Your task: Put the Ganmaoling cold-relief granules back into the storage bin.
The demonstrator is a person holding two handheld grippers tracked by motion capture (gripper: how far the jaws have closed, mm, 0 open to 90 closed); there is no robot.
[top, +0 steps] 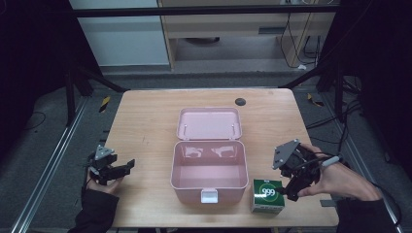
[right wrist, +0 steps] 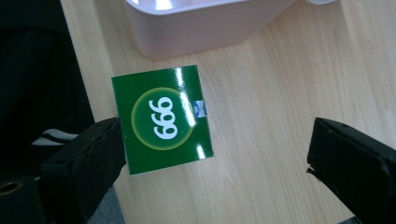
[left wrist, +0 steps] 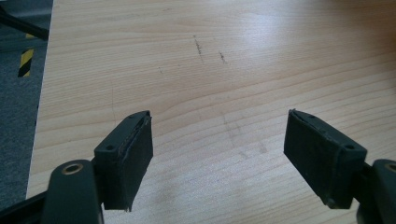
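Observation:
A green box printed "999" [top: 267, 194] stands near the table's front edge, right of the open pink case [top: 209, 167]. In the right gripper view the green box [right wrist: 163, 119] lies beside the left jaw, and my right gripper [right wrist: 215, 154] is open just above and to its side. From the high view, my right gripper [top: 287, 190] hovers at the box's right edge. My left gripper [top: 125, 167] is open over bare wood at the table's left side, with nothing between its jaws [left wrist: 217, 154].
The pink case's lid [top: 209, 124] lies back flat, and its white latch [top: 209, 196] faces the front edge. A dark round disc [top: 240, 102] sits near the wooden table's [top: 145, 121] far edge. Dark floor and metal frame rails surround the table.

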